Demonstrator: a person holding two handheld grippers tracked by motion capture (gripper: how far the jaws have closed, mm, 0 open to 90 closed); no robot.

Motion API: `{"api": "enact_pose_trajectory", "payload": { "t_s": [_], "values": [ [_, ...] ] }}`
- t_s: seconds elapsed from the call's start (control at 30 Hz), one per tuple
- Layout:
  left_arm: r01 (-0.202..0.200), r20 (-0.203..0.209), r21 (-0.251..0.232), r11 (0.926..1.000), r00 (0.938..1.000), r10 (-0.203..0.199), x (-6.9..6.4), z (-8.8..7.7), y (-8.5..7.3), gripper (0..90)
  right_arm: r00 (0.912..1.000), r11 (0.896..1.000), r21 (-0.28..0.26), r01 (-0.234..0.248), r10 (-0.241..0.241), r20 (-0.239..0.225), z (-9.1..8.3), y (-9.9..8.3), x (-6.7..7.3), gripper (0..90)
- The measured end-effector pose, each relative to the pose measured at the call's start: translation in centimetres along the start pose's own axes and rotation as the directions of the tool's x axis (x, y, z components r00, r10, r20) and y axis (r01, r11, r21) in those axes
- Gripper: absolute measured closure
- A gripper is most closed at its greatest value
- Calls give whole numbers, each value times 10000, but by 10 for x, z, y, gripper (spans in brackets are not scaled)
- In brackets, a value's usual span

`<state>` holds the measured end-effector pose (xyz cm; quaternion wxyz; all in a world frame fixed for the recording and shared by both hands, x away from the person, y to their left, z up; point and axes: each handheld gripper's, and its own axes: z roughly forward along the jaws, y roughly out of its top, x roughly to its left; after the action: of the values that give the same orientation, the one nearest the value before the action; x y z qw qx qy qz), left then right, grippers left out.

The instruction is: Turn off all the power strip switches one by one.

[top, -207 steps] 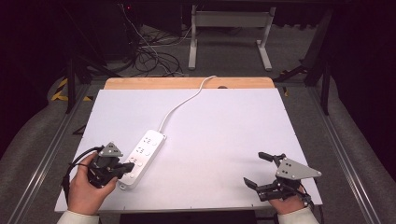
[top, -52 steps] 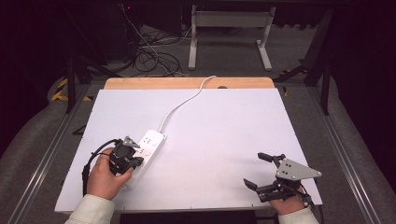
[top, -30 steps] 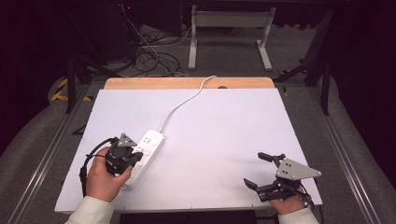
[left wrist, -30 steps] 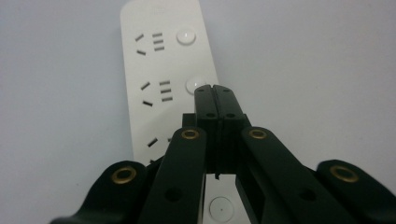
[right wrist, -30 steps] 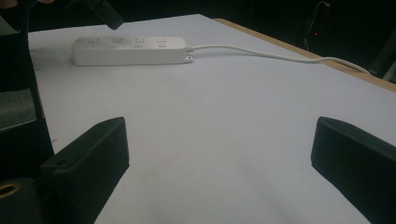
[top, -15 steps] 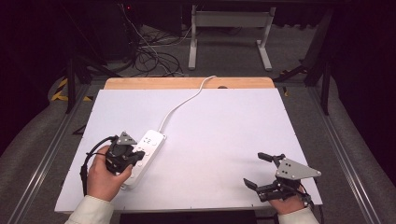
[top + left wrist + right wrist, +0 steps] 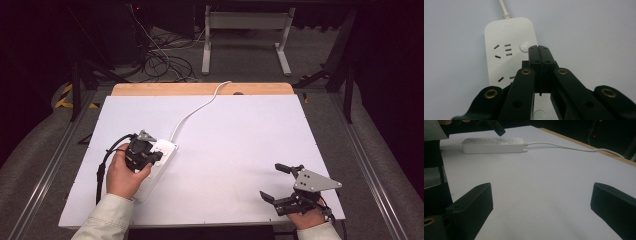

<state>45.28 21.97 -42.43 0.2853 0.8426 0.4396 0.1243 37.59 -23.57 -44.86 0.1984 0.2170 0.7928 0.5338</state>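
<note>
White plastic makes up the one power strip point(image 7: 159, 159) lying on the left part of the white table point(image 7: 240, 140), its single cord point(image 7: 197, 108) running off toward the far edge. Two grippers are at work. The left gripper point(image 7: 539, 50) has its jaws pressed together with nothing between them, tips over the strip just beside one round button point(image 7: 524, 46). The right gripper point(image 7: 278, 181) rests well apart near the front right corner, jaws spread wide and empty.
</note>
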Motion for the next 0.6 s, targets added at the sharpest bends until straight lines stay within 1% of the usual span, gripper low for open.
{"api": "enact_pose_trajectory", "payload": {
  "t_s": [0.07,0.17,0.2,0.23,0.27,0.37,0.6],
  "values": [
    [-79,-57,80,9999,10000,80,0,0,-1,900,10000,10000,-37,2,-2,17,-1,0,1,47],
    [-81,-32,103,9999,10000,81,-1,-2,-2,900,10000,10000,-44,-78,78,24,-1,0,0,47],
    [-117,-106,117,9999,9999,119,-1,-2,-1,900,10000,10000,-19,-63,63,9,-1,0,0,46],
    [-80,-31,139,9999,10000,80,-1,-2,-2,900,10000,10000,2,-16,16,19,-1,0,0,46],
    [-137,-35,165,9998,9999,138,-1,-2,-1,900,10000,10000,-16,-17,17,7,-1,0,0,47],
    [-75,-42,229,9997,10000,76,-1,0,-2,900,10000,10000,-26,-4,5,35,-2,0,0,47],
    [-145,-96,440,9989,9998,149,0,1,-2,900,10000,10000,-12,-6,6,38,-1,0,0,46]
  ]
}}
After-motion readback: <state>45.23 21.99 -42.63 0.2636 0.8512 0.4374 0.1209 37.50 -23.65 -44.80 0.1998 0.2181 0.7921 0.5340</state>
